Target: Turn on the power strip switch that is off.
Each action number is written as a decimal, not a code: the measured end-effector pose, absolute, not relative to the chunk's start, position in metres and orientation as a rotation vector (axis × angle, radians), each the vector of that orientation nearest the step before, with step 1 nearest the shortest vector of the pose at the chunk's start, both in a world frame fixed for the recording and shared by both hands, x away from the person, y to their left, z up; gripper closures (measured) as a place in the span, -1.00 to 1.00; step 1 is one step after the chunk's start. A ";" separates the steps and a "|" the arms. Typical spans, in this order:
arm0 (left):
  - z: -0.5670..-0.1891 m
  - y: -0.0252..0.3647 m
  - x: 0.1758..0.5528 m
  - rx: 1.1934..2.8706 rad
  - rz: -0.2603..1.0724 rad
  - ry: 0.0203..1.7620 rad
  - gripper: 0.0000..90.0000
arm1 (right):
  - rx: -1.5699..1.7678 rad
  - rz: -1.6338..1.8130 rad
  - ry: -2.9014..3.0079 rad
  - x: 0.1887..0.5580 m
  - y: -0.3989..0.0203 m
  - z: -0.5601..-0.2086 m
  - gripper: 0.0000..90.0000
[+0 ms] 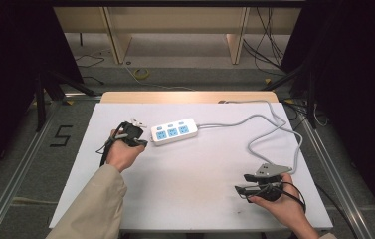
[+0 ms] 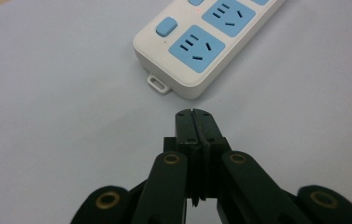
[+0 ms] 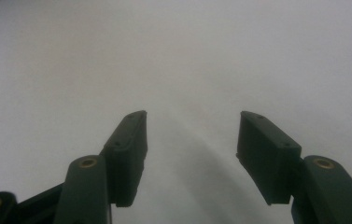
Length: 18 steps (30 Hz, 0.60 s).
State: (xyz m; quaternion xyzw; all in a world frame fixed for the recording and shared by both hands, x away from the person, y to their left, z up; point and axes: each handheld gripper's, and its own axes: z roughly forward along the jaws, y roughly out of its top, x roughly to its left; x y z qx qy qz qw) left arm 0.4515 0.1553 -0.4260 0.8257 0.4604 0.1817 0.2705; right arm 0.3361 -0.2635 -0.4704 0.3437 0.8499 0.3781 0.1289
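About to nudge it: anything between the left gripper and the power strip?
Nothing: bare white table between left gripper and power strip, per the left gripper view.

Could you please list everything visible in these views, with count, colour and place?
power strip: one, white with three blue sockets and blue switches, far left-centre of the table
cable: one, grey, running from the strip's right end and looping to the table's right side
table: one, white top with a wooden far edge
number marking: one, black, on the floor at the left
left gripper: one, black, shut, just short of the strip's near end
right gripper: one, black, open, over bare table near the right front
hands: two, one holding each gripper
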 end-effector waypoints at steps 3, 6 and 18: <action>-0.426 0.154 0.454 2.224 0.494 1.243 0.99 | 1.001 1.099 2.472 0.336 -0.263 -0.470 -0.04; -0.427 0.153 0.455 2.226 0.486 1.246 1.00 | 1.000 1.099 2.472 0.336 -0.263 -0.470 -0.04; -0.427 0.148 0.464 2.250 0.491 1.235 1.00 | 1.004 1.099 2.473 0.337 -0.263 -0.471 -0.04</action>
